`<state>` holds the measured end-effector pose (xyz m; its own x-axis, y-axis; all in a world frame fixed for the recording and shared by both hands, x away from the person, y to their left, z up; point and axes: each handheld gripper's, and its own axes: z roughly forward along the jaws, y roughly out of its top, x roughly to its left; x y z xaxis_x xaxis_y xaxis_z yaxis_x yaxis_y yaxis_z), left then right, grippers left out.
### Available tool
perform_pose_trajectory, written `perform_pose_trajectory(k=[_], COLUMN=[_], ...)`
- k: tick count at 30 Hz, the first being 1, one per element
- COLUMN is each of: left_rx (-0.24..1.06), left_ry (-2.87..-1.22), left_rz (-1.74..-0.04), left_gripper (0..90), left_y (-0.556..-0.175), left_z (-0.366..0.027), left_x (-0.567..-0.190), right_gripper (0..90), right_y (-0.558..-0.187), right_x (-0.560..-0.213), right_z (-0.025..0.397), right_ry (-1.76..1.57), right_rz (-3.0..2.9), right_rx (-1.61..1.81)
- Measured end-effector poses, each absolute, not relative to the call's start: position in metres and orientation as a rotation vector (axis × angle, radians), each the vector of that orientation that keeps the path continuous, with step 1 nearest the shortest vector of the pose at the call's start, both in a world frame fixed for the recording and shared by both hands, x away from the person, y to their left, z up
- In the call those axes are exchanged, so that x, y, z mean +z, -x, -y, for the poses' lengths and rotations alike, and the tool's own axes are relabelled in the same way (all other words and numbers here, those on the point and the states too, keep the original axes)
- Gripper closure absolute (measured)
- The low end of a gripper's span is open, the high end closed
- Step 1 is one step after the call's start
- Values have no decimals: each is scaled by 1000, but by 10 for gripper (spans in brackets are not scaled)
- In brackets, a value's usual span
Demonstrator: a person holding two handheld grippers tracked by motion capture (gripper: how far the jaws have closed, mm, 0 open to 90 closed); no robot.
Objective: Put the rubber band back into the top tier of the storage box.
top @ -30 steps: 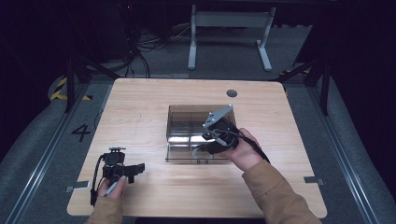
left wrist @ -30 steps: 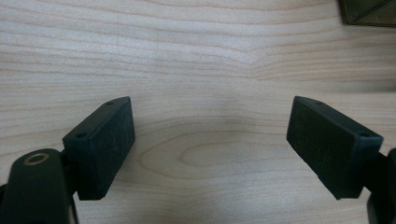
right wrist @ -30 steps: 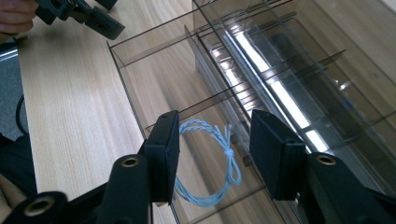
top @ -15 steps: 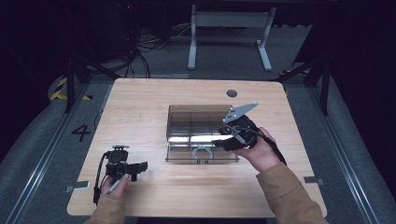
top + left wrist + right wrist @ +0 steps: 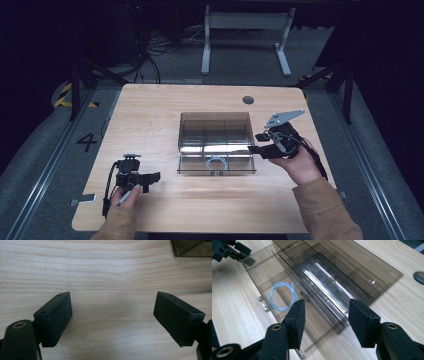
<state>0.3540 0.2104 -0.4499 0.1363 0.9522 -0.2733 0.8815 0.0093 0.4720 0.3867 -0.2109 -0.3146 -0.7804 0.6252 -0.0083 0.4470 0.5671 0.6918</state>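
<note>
A smoked clear plastic box (image 5: 215, 131) stands mid-table with its shallow front drawer (image 5: 216, 165) pulled out. A small coil of pale blue-white wire (image 5: 216, 162) lies in that drawer; in the right gripper view the coil (image 5: 282, 296) sits left of the jaws. My right gripper (image 5: 255, 142) hovers at the box's right edge, pointing left, open and empty (image 5: 326, 303). My left gripper (image 5: 152, 180) rests near the table's front left, pointing toward the box. It is wide open (image 5: 112, 296) over bare wood, with nothing between its jaws.
The wooden table (image 5: 150, 120) has a round cable hole (image 5: 248, 100) behind the box. A corner of the box (image 5: 192, 248) shows at the top right of the left gripper view. Dark floor and a desk frame (image 5: 245, 30) lie beyond the table.
My right gripper has drawn back rightward from above the box to its right edge, and the wire coil now shows in the drawer. The left gripper has barely shifted.
</note>
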Motion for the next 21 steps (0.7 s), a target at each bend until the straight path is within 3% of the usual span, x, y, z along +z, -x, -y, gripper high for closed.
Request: perform_pose_trajectory(k=[21], left_rx=[177], left_ry=[-1881], left_rz=[-1754], left_gripper=[160], left_y=[-355], left_z=[-209], left_x=[-451], right_gripper=[487], right_y=[-386], right_x=[-329], right_z=[277], right_ry=[-1043], right_rz=[-2434], right_rx=[980])
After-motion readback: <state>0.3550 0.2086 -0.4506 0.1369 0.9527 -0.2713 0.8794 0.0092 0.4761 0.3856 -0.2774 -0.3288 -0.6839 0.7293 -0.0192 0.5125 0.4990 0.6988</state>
